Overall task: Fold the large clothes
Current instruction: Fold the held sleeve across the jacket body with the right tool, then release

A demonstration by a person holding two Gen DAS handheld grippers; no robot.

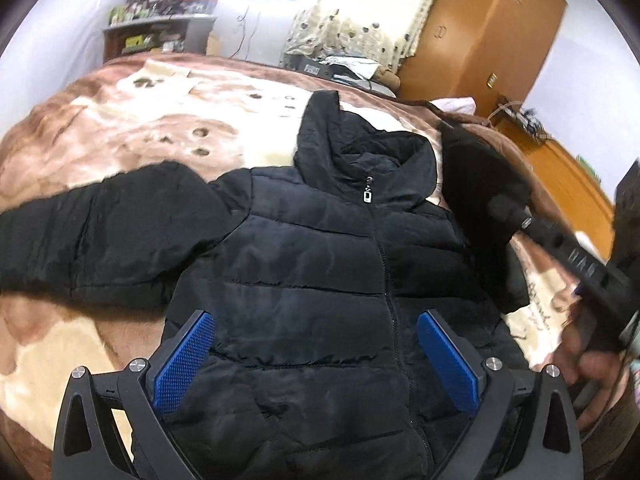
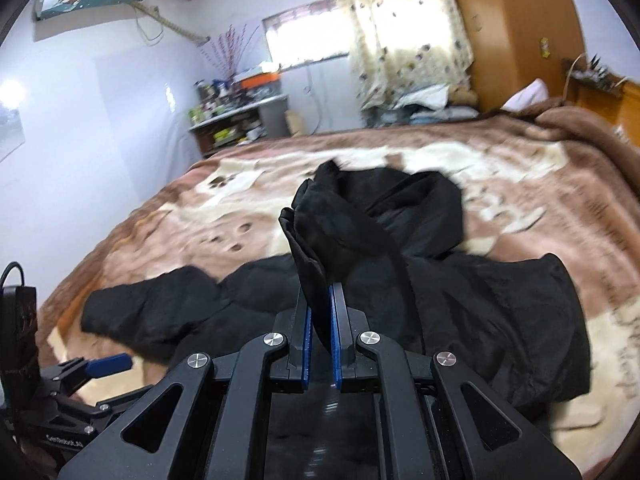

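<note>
A black hooded puffer jacket [image 1: 312,264] lies front up, zipped, on the bed, its hood pointing away. Its left sleeve [image 1: 100,232] stretches out flat to the left. My left gripper [image 1: 316,332] is open, its blue pads [image 1: 184,360] hovering over the jacket's lower front, holding nothing. My right gripper [image 2: 320,300] is shut on the cuff of the jacket's right sleeve [image 2: 320,232] and holds it lifted over the jacket body [image 2: 460,300]. The right gripper also shows in the left wrist view [image 1: 516,216] at the right, with the sleeve raised.
The bed carries a brown and cream blanket [image 1: 120,120]. A cluttered shelf [image 1: 156,32] stands by the far wall, a wooden wardrobe [image 1: 492,28] at the far right, and a patterned curtain [image 2: 404,32] over the window. Piled items [image 1: 344,68] lie beyond the bed.
</note>
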